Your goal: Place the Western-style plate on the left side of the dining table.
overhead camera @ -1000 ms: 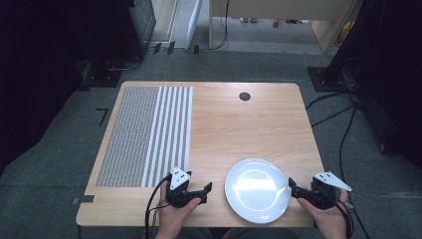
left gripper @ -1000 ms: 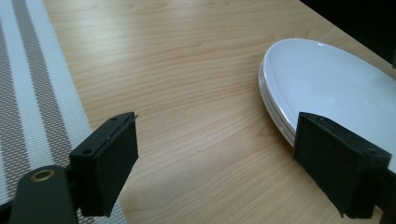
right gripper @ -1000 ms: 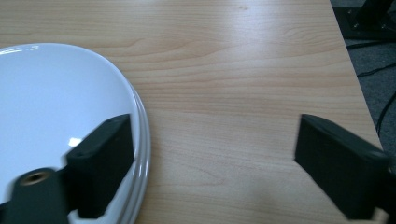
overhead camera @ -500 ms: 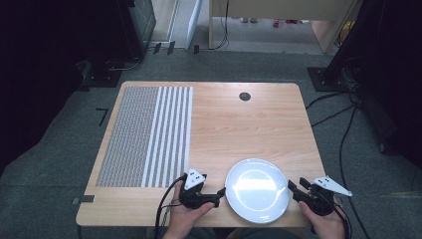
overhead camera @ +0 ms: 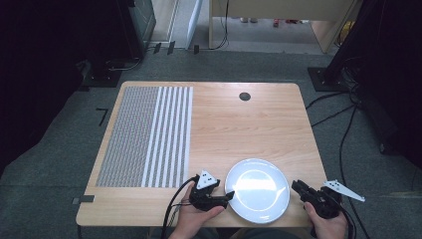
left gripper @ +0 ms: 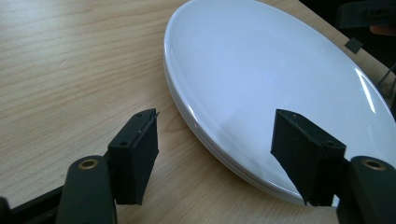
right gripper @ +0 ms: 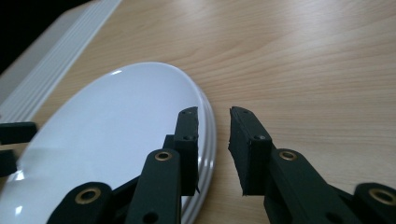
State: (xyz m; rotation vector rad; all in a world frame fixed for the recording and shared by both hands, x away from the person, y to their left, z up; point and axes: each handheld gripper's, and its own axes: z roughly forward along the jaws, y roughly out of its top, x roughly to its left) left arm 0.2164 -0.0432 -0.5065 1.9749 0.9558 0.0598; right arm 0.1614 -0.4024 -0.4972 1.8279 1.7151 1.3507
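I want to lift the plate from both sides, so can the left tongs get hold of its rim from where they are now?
Probably yes. The left tongs already straddle the near rim of the white plate, one jaw over the plate, the other over bare table. Nothing lies between them; the jaws have just been closing but don't yet press on the rim.

bright overhead light glares on the plate [overhead camera: 257, 189]; surroundings dark.

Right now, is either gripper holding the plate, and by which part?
Neither holds it yet. The left gripper and right gripper each straddle the rim of the white plate, jaws just closing, pads not pressing.
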